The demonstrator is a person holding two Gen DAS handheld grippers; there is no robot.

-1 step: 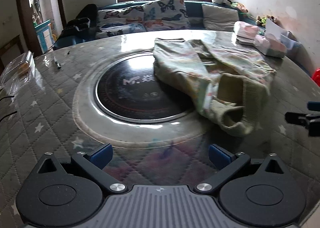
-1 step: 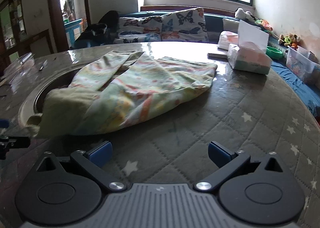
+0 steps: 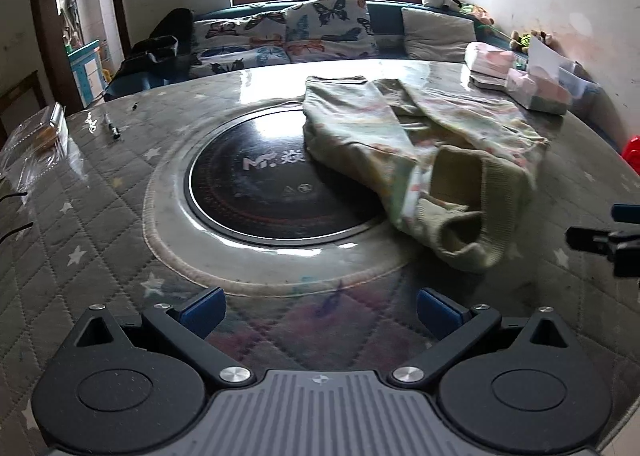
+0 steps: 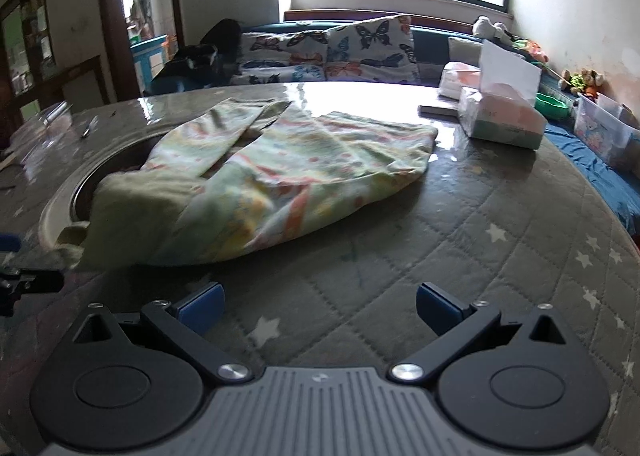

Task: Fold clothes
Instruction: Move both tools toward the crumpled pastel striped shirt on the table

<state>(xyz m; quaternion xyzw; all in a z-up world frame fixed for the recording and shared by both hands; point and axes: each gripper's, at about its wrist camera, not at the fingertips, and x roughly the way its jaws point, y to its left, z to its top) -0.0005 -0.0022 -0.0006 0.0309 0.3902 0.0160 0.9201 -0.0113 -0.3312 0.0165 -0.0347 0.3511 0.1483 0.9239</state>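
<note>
My left tongs (image 3: 318,310) and right tongs (image 4: 318,306) both hang released over the quilted bench (image 4: 460,240), gripping nothing. The pale patterned garment (image 3: 404,144) lies crumpled at about one o'clock from my left tongs, partly over the dark round hob (image 3: 264,192), and at eleven o'clock from my right.

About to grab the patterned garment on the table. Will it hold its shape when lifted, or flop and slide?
The garment lies rumpled in soft folds, so it will likely drape limp from any pinch point. The thicker ribbed cuff stands open, probably a firmer grip spot. Part rests on the glossy black disc, where it may slide if pushed. Both grippers, left and right, are open.
</note>
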